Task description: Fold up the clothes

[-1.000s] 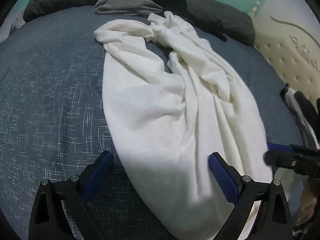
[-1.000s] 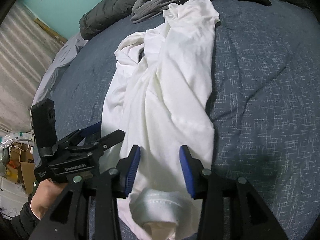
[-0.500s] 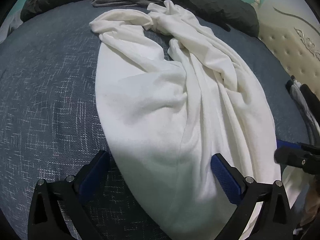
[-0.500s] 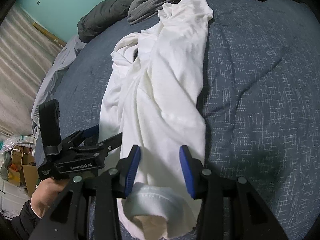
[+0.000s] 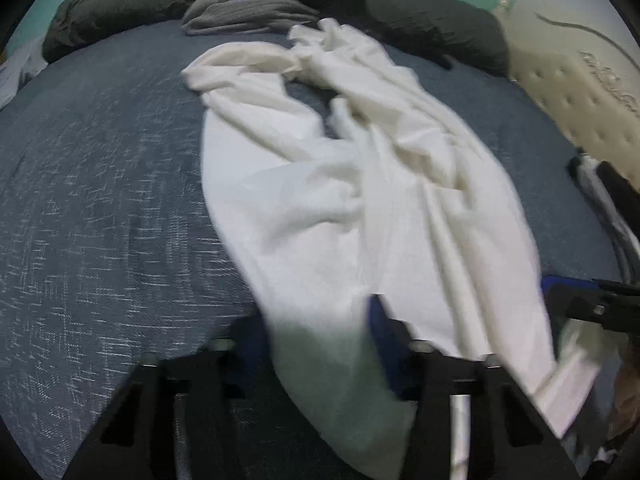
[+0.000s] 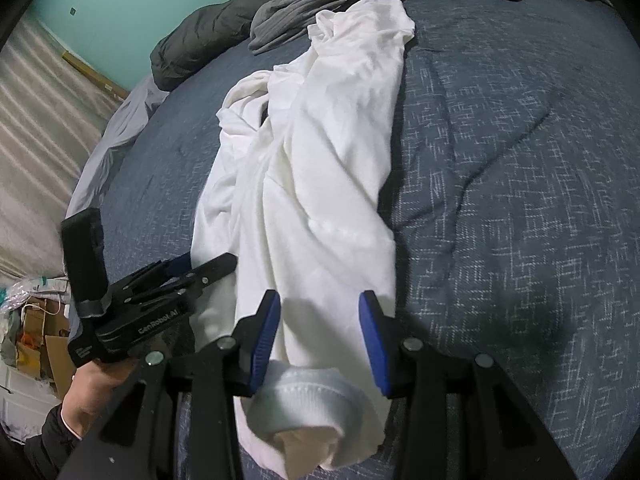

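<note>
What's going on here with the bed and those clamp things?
A person is working on a crumpled white garment spread along a blue bedspread, with a hand-held gripper in each hand. The right hand-held gripper sits open around the near end of the garment, by a ribbed cuff or collar. The left hand-held gripper is over the other near edge, though blur hides its grip. Nothing is folded yet.

"GenRobot.AI" is printed in white on the left hand-held gripper [image 6: 208, 270] body.
</note>
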The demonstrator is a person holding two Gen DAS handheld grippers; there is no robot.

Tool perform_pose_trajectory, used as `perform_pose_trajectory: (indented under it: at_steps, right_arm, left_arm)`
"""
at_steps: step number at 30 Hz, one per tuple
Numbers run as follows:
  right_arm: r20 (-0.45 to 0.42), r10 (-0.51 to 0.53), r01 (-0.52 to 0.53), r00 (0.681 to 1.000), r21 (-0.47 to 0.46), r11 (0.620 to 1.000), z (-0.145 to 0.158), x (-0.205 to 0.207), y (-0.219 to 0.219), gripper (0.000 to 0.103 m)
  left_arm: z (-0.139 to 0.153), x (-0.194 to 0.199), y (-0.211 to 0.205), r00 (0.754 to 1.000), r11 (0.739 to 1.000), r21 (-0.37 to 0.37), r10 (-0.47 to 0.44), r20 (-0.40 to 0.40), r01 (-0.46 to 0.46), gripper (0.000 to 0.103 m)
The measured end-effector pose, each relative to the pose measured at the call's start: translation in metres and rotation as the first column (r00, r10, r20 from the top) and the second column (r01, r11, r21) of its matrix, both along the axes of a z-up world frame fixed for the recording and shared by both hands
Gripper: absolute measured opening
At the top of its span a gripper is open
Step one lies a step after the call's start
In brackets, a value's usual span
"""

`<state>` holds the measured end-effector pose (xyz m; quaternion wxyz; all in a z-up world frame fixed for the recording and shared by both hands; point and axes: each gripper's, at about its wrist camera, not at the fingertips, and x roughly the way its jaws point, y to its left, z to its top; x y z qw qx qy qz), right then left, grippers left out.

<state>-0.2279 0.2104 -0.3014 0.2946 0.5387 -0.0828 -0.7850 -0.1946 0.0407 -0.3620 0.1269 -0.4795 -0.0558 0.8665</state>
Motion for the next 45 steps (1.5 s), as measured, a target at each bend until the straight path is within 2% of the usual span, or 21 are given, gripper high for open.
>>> perform_pose_trajectory:
  at_steps: [1, 6, 10, 17, 20, 22, 30, 32, 33, 34, 36, 39, 45]
  right_arm:
    - [0.000, -0.002, 0.002, 1.000, 0.001, 1.000, 0.000, 0.001, 0.001, 0.041]
    - [-0.005, -0.005, 0.005, 1.000, -0.004, 1.000, 0.003, 0.004, 0.005, 0.041]
    - [-0.003, -0.007, 0.007, 1.000, -0.001, 1.000, 0.003, 0.008, 0.010, 0.041]
    - [-0.031, 0.020, -0.020, 0.999, 0.017, 1.000, 0.014, 0.021, 0.022, 0.041]
    - [-0.042, 0.042, -0.040, 0.998, 0.050, 0.998, 0.015, 0.023, 0.026, 0.043]
    - [-0.034, 0.055, -0.052, 0.998, 0.073, 0.996, 0.011, 0.024, 0.027, 0.051]
    - [0.041, 0.085, -0.088, 0.996, 0.096, 0.991, -0.021, 0.015, 0.015, 0.052]
    - [0.064, 0.101, -0.106, 0.993, 0.085, 0.991, -0.028, 0.014, 0.010, 0.046]
    - [0.064, 0.115, -0.120, 0.991, 0.087, 0.989, -0.029, 0.015, 0.006, 0.028]
    - [0.056, 0.130, -0.135, 0.990, 0.087, 0.987, -0.028, 0.017, 0.003, 0.016]
    - [0.040, 0.161, -0.164, 0.986, 0.085, 0.983, -0.022, 0.022, -0.004, 0.006]
    - [0.007, 0.189, -0.189, 0.982, 0.046, 0.981, -0.005, 0.030, -0.009, 0.004]
    - [-0.090, 0.155, -0.160, 0.984, -0.049, 0.986, 0.057, 0.037, 0.001, 0.004]
  left_arm:
    - [0.001, 0.001, 0.000, 1.000, 1.000, 0.012, -0.007, 0.000, 0.007, 0.019]
    - [0.004, 0.008, 0.001, 0.999, 0.997, 0.069, -0.039, -0.002, 0.039, 0.009]
    - [0.008, 0.013, -0.002, 0.998, 0.990, 0.126, -0.058, -0.007, 0.059, 0.006]
    - [0.018, 0.023, -0.007, 0.996, 0.981, 0.172, -0.081, -0.024, 0.084, 0.006]
    - [0.021, 0.023, -0.007, 0.996, 0.982, 0.165, -0.092, -0.023, 0.094, 0.006]
    - [0.022, 0.025, -0.007, 0.995, 0.983, 0.157, -0.096, -0.017, 0.098, 0.006]
    - [0.045, 0.016, -0.027, 0.993, 0.986, 0.118, -0.118, -0.028, 0.121, 0.005]
    - [0.051, 0.014, -0.027, 0.992, 0.985, 0.120, -0.123, -0.034, 0.126, 0.005]
    - [0.054, 0.015, -0.027, 0.992, 0.984, 0.120, -0.124, -0.037, 0.128, 0.005]
    - [0.058, 0.016, -0.028, 0.991, 0.985, 0.119, -0.125, -0.039, 0.129, 0.005]
    - [0.066, 0.019, -0.030, 0.991, 0.984, 0.125, -0.125, -0.044, 0.129, 0.005]
    - [0.077, 0.022, -0.035, 0.992, 0.983, 0.136, -0.117, -0.050, 0.123, 0.005]
    - [0.119, 0.034, -0.044, 0.990, 0.983, 0.133, -0.112, -0.091, 0.124, 0.004]
